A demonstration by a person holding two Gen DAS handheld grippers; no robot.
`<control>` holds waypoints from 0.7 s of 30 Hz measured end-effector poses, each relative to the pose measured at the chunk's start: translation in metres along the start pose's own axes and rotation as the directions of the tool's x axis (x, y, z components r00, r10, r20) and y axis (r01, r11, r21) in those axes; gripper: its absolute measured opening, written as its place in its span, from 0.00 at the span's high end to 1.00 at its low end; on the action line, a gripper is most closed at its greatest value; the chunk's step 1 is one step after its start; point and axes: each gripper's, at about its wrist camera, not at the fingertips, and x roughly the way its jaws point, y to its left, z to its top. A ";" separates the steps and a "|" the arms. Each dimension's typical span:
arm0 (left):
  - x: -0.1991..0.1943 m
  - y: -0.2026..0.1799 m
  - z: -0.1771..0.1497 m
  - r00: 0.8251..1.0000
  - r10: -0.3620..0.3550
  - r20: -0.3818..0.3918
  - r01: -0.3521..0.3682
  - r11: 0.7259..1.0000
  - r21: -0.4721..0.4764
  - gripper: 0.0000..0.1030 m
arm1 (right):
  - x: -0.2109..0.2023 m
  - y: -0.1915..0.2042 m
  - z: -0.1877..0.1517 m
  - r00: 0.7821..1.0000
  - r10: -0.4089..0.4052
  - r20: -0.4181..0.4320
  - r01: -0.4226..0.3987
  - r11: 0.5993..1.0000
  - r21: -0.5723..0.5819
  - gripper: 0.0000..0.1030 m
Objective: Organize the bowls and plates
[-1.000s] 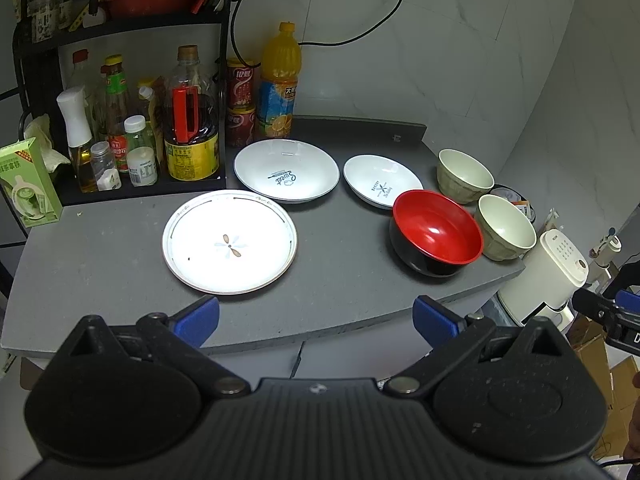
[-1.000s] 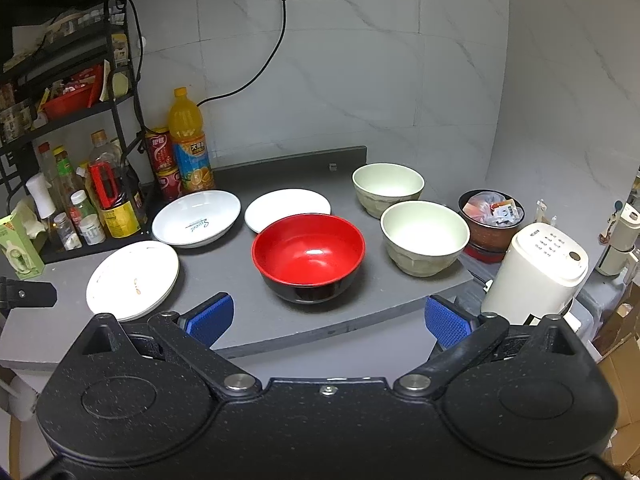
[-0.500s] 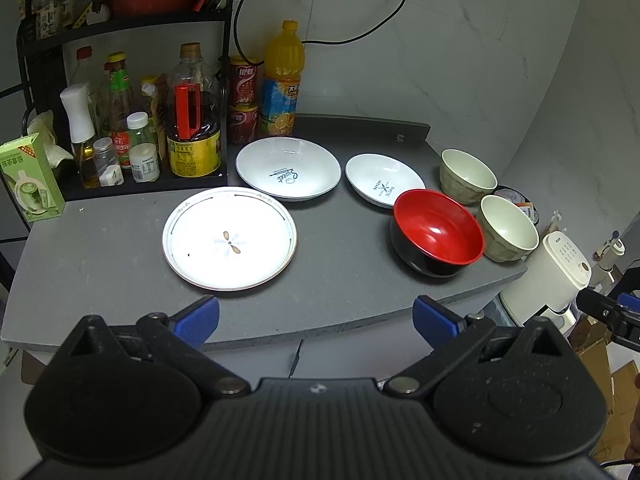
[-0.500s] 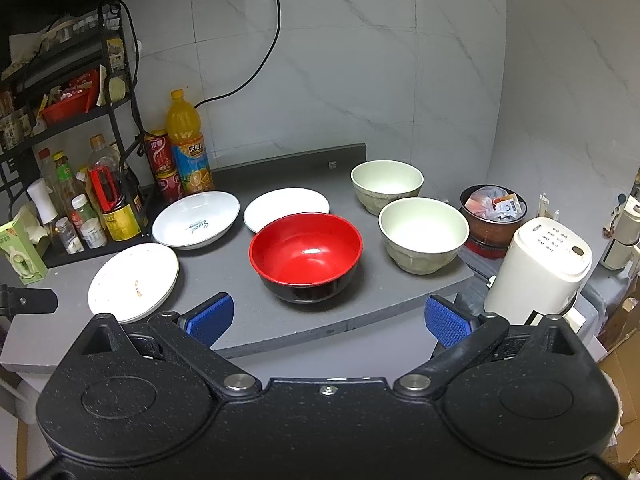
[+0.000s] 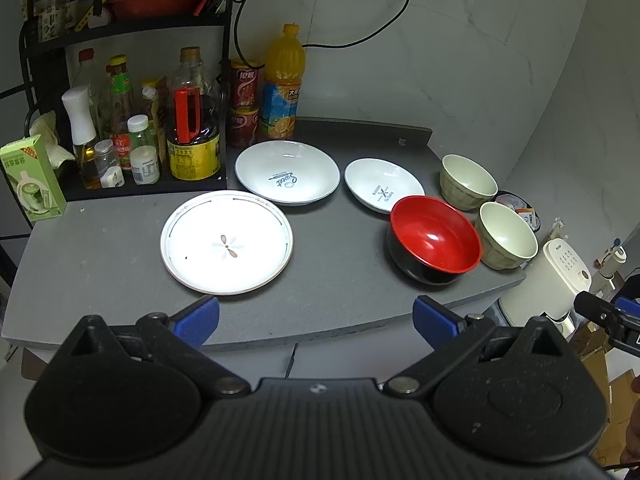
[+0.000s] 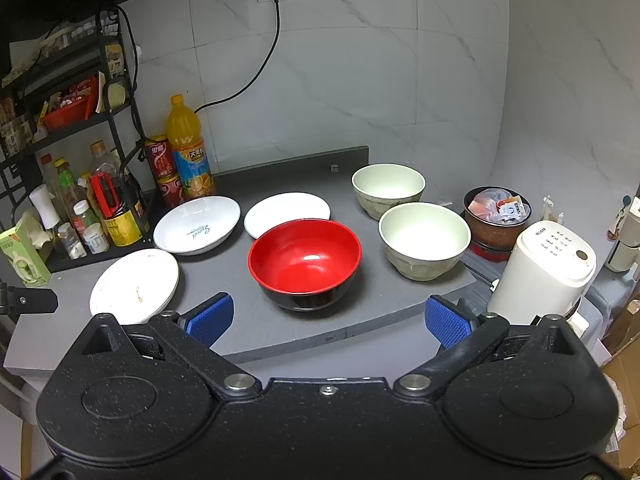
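On the grey counter (image 5: 100, 256) lie a rimmed white plate (image 5: 226, 242), a deep white plate with "Sweet" lettering (image 5: 287, 172) and a small white plate (image 5: 384, 190). A red-and-black bowl (image 5: 434, 240) and two cream bowls (image 5: 468, 180) (image 5: 507, 236) stand to the right. My left gripper (image 5: 316, 320) hovers open before the counter's front edge. My right gripper (image 6: 328, 316) is open too, just short of the red bowl (image 6: 305, 260), with the cream bowls (image 6: 424, 238) (image 6: 388, 190) and the plates (image 6: 134, 284) (image 6: 197, 224) (image 6: 287, 212) beyond. Nothing sits between either pair of fingers.
A black rack (image 5: 128, 28) with bottles and jars fills the back left, next to an orange juice bottle (image 5: 282, 84) and red cans (image 5: 243, 88). A green carton (image 5: 30, 178) stands at the left edge. A white appliance (image 6: 544, 268) and a brown pot (image 6: 498, 216) sit right of the counter.
Both grippers have drifted slightly; the views shift a little, with the dishes sitting marginally lower and further off. No dish has moved and both jaws stay open.
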 end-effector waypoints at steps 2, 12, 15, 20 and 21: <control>0.001 -0.002 0.003 1.000 0.000 0.003 0.000 1.000 -0.002 0.01 | 0.002 0.000 0.001 1.000 -0.002 0.001 0.002 1.000 -0.003 0.00; 0.017 -0.018 0.021 1.000 -0.012 -0.004 0.012 1.000 0.008 0.01 | 0.016 -0.010 0.012 1.000 -0.022 -0.005 0.022 1.000 0.014 0.00; 0.028 -0.023 0.027 1.000 -0.017 -0.015 0.017 1.000 0.017 0.01 | 0.024 -0.016 0.015 0.999 -0.030 -0.010 0.031 0.999 0.029 0.00; 0.053 -0.034 0.041 0.999 -0.035 -0.031 0.036 0.999 0.034 0.01 | 0.039 -0.027 0.023 1.000 -0.030 -0.008 0.030 0.998 0.062 0.00; 0.058 -0.035 0.044 0.999 -0.035 -0.034 0.037 0.999 0.036 0.01 | 0.044 -0.028 0.025 0.999 -0.038 -0.010 0.039 0.997 0.065 0.00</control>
